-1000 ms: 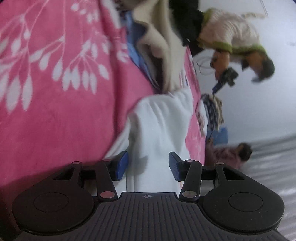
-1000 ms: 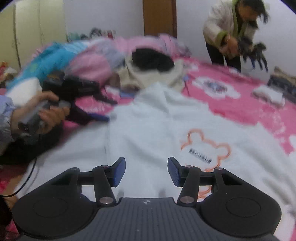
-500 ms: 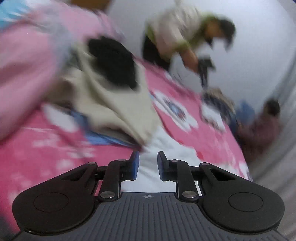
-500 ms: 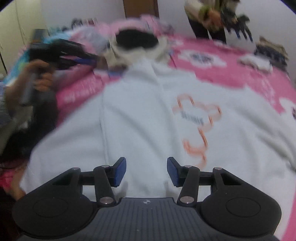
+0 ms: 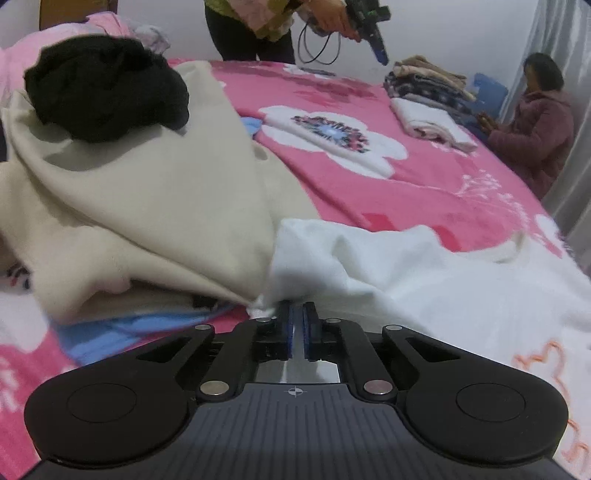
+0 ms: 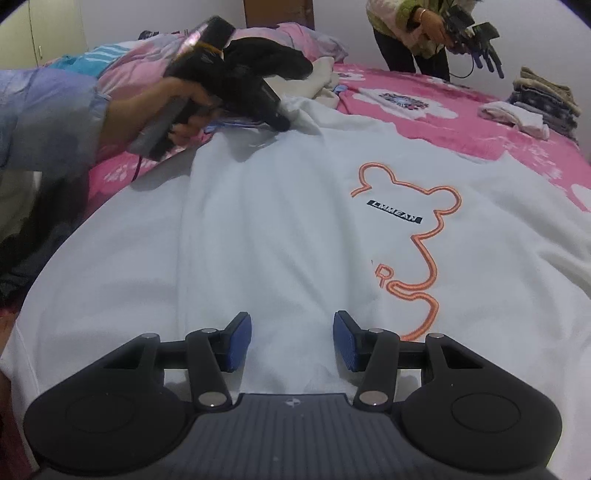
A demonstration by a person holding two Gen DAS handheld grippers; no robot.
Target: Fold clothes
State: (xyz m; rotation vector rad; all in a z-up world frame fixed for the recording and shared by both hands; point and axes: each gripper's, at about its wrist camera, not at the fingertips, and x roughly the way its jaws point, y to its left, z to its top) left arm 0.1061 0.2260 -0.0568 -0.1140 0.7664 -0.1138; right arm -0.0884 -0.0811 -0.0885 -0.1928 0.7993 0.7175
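A white sweatshirt [image 6: 295, 221] with an orange bear outline [image 6: 417, 236] lies spread flat on the pink bed. In the left wrist view its far edge [image 5: 369, 266] lies crumpled by a cream garment. My left gripper [image 5: 297, 317] is shut on that white edge, with a thin bit of cloth between the blue pads. In the right wrist view the left gripper [image 6: 273, 120] shows at the sweatshirt's top left corner. My right gripper [image 6: 292, 334] is open and empty, low over the sweatshirt's near part.
A cream garment [image 5: 147, 206] with a black one [image 5: 103, 85] on top lies left of the sweatshirt. Folded clothes [image 5: 428, 92] are stacked at the bed's far right. One person [image 6: 417, 26] stands at the far side holding grippers; another [image 5: 535, 122] sits right of the bed.
My left gripper has swung round to the sweatshirt's far corner and shut on its edge. My right gripper has stayed open and dropped closer over the sweatshirt.
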